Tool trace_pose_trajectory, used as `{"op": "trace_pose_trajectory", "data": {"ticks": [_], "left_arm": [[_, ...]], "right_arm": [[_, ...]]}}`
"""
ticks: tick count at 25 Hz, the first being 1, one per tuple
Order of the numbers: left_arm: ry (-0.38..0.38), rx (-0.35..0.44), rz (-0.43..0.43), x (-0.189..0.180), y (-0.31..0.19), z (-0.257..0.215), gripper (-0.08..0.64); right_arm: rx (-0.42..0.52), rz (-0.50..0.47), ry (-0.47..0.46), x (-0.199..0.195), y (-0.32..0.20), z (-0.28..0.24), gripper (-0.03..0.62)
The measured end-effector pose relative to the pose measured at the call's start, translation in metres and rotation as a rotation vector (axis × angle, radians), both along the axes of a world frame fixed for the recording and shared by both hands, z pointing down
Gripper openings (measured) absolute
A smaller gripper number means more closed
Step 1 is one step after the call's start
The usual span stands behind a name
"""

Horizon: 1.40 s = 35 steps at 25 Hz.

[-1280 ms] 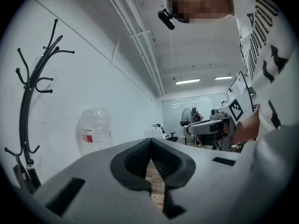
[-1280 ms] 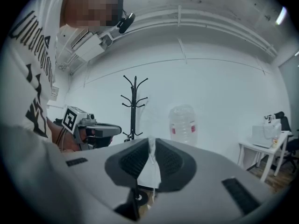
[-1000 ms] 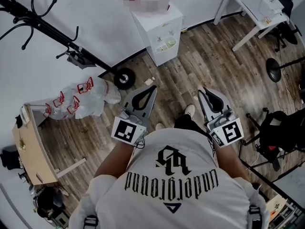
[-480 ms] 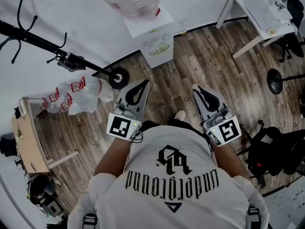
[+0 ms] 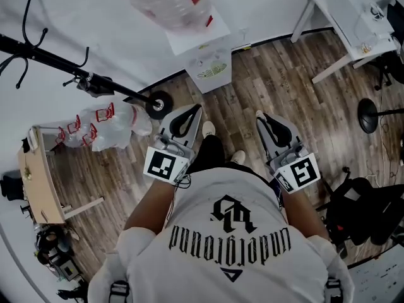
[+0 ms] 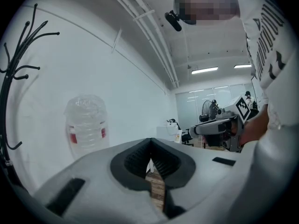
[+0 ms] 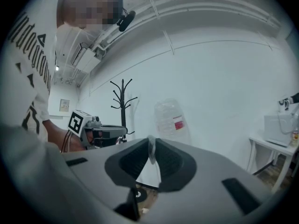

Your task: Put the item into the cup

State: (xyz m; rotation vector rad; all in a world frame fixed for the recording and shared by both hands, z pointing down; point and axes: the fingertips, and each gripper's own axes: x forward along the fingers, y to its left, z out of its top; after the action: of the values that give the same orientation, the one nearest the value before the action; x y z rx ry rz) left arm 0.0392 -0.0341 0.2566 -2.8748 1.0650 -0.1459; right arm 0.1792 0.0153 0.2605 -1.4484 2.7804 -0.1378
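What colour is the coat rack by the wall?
Black. The coat rack shows best in the right gripper view, against the white wall.

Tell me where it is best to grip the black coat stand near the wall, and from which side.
Grip the coat stand on its bare upright pole, below the hooks, coming in level from the side. The pole is slim and straight there, while the hooks curve and branch, so a hold there may slip.
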Motion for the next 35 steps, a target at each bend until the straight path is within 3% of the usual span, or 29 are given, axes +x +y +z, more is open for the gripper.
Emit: {"op": "trace_pose_trajectory", "data": {"ticks": [6,16,26,35], "left_arm": [[0.007,-0.014,0.009,0.000,-0.025,0.015,0.007],[-0.045,-0.146,0.011,-0.010,-0.099,0.075,0.007],[-0.073,-0.248,0.053,-0.013,-0.194,0.170,0.008],[-0.080,-0.357,0.083,-0.018,-0.247,0.266,0.008]], "right_arm": [[-0.029,-0.002,0.022,-0.004,-0.028,0.018,0.052],[-0.129,-0.013,0.064,-0.023,-0.109,0.074,0.054],[-0.286,-0.015,0.104,-0.040,-0.215,0.196,0.054],[-0.397,-0.025,0.190,-0.064,-0.281,0.307,0.054]]}}
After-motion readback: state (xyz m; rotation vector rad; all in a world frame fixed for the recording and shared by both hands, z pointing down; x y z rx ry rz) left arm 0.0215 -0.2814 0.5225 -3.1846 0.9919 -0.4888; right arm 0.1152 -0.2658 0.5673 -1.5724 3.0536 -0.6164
